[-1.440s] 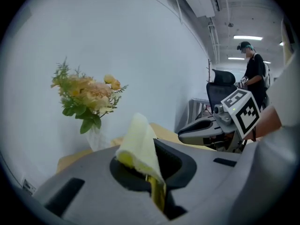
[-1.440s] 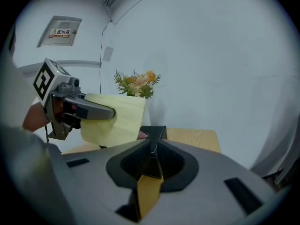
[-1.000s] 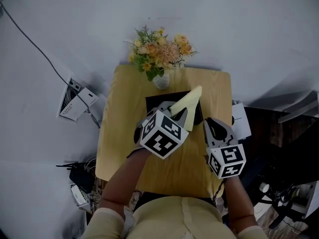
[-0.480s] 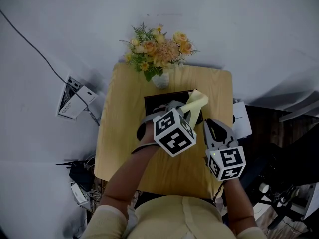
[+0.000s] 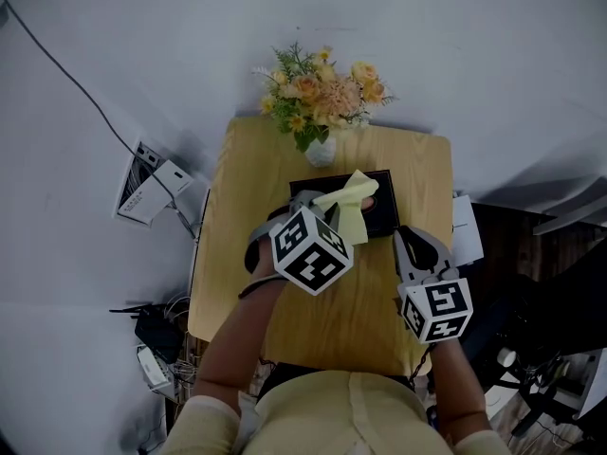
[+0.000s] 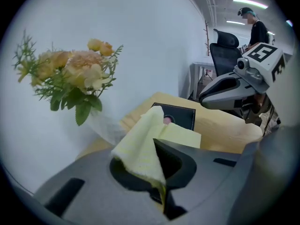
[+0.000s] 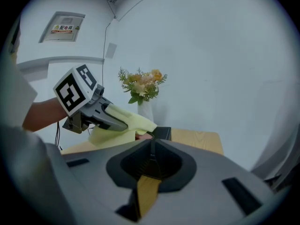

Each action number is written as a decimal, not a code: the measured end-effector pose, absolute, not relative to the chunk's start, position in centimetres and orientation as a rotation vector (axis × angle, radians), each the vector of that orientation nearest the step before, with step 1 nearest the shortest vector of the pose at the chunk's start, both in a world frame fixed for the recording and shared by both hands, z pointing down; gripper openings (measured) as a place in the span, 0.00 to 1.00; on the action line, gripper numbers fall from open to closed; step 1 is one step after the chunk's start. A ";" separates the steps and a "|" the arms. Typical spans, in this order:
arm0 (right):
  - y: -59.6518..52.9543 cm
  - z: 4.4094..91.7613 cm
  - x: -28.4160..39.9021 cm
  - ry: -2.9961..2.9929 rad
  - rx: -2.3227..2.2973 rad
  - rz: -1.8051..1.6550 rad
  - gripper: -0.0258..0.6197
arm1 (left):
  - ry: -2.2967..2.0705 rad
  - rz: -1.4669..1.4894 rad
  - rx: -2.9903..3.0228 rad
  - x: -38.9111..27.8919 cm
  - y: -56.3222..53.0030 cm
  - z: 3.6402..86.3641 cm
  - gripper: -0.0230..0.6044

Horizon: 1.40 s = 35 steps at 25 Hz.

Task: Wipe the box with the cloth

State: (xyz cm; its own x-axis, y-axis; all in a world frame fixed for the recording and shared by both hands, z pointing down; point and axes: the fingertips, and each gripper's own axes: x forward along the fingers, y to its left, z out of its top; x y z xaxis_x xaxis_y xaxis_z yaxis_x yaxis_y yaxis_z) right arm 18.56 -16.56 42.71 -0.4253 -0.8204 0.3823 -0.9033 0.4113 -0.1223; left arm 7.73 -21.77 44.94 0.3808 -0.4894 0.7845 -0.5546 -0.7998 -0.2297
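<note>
Head view: the left gripper [image 5: 322, 207], clamped on the pale yellow fabric cloth [image 5: 351, 197], has dropped towards the flat black rectangular box [image 5: 382, 218]. Wiping is judged imminent. The right gripper [image 5: 413, 240] is closed and empty.

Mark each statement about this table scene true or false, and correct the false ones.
1. The left tool is shut on a yellow cloth. True.
2. The right tool holds the box. False: its jaws are together with nothing between them.
3. The flowers stand in a vase beyond the box. True.
4. The box is white. False: it is black.
5. The table has a wooden top. True.
</note>
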 end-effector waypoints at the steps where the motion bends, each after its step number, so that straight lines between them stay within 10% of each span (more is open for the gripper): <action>1: -16.6 42.6 18.4 -2.405 1.508 0.451 0.09 | -0.996 1.401 2.542 6.9 -21.9 44.9 0.08; 35: -18.0 40.3 15.7 -2.338 1.651 0.332 0.09 | -1.409 0.596 2.308 -7.8 -18.8 47.2 0.08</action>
State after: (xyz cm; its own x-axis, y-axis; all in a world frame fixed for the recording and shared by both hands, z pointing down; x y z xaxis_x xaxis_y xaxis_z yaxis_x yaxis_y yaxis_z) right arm 15.75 -17.99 40.27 -0.3207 -0.8844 0.3390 -0.9439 0.3284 -0.0360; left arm -7.81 -18.83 47.16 0.4104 -0.7410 0.5315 -0.8975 -0.4313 0.0917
